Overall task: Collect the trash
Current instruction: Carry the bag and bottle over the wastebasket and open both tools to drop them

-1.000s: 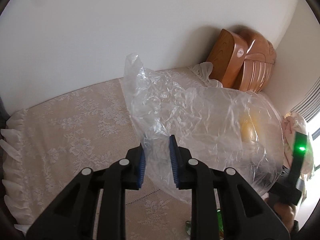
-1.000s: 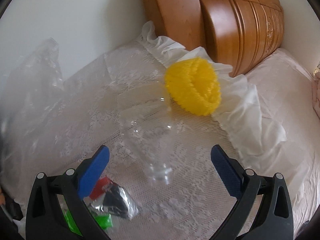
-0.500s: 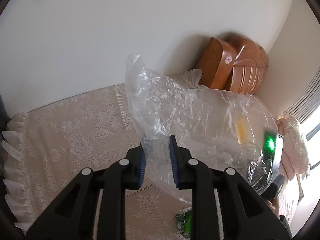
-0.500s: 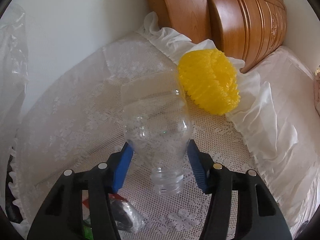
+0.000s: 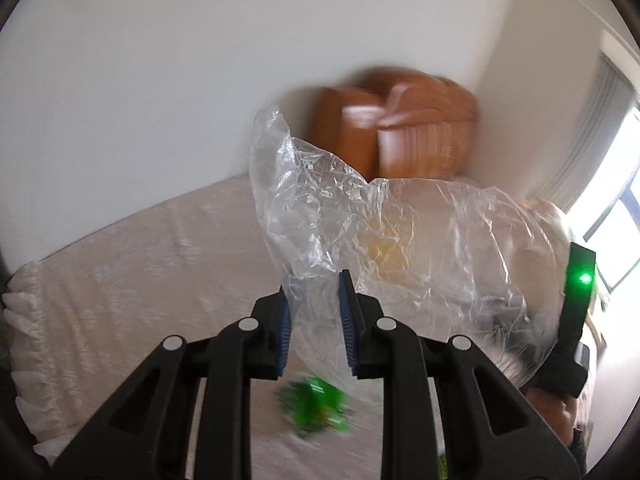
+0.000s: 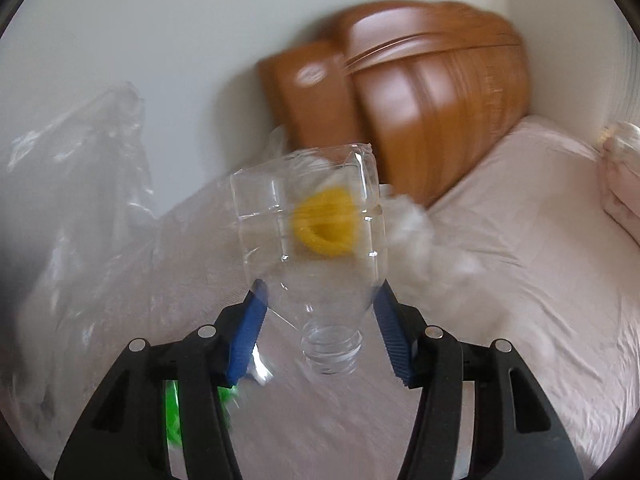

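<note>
A: Right tool (image 6: 318, 322)?
B: Closed on a clear cut bottle (image 6: 312, 240), neck toward the camera, above the bed (image 6: 500, 280).
A: Left tool (image 5: 314, 312)?
B: Pinching the plastic bag (image 5: 400, 248); green wrapper (image 5: 316, 408) at six o'clock.

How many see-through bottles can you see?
1. The clear plastic bottle is held between the right gripper fingers, neck toward the camera, lifted over the bed. The bag in the left gripper could hide more.

Motion blurs the green wrapper (image 5: 314, 410) and wooden headboard (image 6: 420, 92) beyond detail.
</note>
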`<state>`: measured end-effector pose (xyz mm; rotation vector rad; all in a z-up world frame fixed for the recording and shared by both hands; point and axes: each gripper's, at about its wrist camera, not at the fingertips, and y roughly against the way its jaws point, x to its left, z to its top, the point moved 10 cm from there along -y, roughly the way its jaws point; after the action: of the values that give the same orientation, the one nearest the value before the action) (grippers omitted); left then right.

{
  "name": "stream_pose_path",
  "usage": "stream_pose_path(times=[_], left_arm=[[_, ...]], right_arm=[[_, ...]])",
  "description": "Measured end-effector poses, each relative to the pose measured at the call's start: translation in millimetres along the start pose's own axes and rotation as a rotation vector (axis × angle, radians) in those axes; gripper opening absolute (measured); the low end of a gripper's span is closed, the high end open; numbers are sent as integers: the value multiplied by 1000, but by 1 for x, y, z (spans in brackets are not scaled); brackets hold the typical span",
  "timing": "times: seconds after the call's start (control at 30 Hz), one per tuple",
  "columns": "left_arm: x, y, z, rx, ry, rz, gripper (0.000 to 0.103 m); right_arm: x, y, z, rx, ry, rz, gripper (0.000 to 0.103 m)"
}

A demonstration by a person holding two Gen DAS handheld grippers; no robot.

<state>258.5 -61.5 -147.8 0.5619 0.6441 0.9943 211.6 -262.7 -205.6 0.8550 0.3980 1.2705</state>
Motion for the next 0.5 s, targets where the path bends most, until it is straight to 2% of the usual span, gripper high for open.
stream_pose_path(times=[0.2,0.5], left_arm=[[-101,15,-35,42,-135,-145,22],[-264,24,-121,191,-341,-405,22]], right_arm=[[-94,102,-41,-64,-106,-141,55],[-217,217,-132,-89,-298,-363,55]])
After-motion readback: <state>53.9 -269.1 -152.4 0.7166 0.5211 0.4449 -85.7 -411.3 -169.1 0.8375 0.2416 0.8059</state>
